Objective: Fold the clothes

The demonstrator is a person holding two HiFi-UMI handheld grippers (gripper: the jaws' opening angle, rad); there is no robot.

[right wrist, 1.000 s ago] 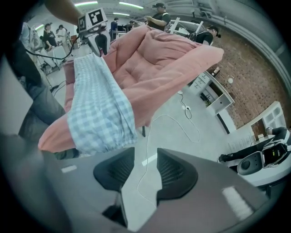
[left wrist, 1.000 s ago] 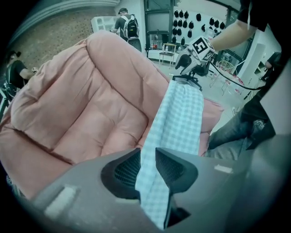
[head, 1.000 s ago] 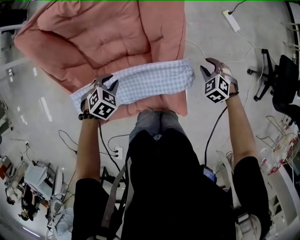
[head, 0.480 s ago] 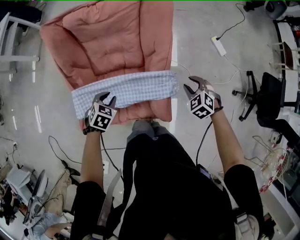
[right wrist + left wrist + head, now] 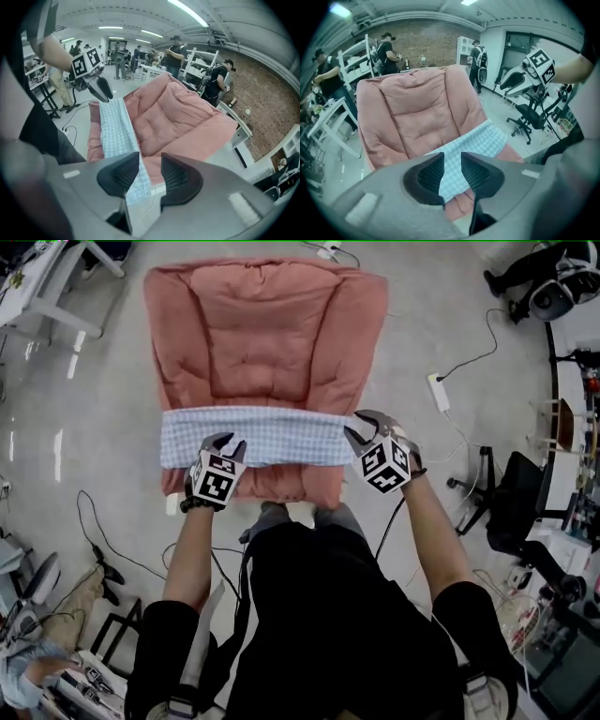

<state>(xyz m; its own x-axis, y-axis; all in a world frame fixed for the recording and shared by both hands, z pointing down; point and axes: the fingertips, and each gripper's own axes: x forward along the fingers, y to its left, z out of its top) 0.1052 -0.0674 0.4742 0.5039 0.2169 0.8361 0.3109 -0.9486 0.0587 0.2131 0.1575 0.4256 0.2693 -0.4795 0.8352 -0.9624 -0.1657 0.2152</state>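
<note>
A light-blue checked cloth lies folded as a long strip across the front of a pink padded lounge cushion. My left gripper hovers above the strip's left part. Its jaws stand a little apart with nothing between them, and the cloth shows far below through the gap. Over the strip's right end, my right gripper is also held up, narrowly open and empty. The cloth runs away from it towards the left gripper. The right gripper shows at the upper right of the left gripper view.
A white power strip and cables lie on the floor to the right, near a black office chair. White table legs stand at the upper left. My own legs are against the cushion's front edge. Several people stand by shelves in the background.
Both grippers have risen off the cloth's ends and now hang above the strip. The cloth stays flat on the cushion. The head view has swung so the cushion sits square in front.
</note>
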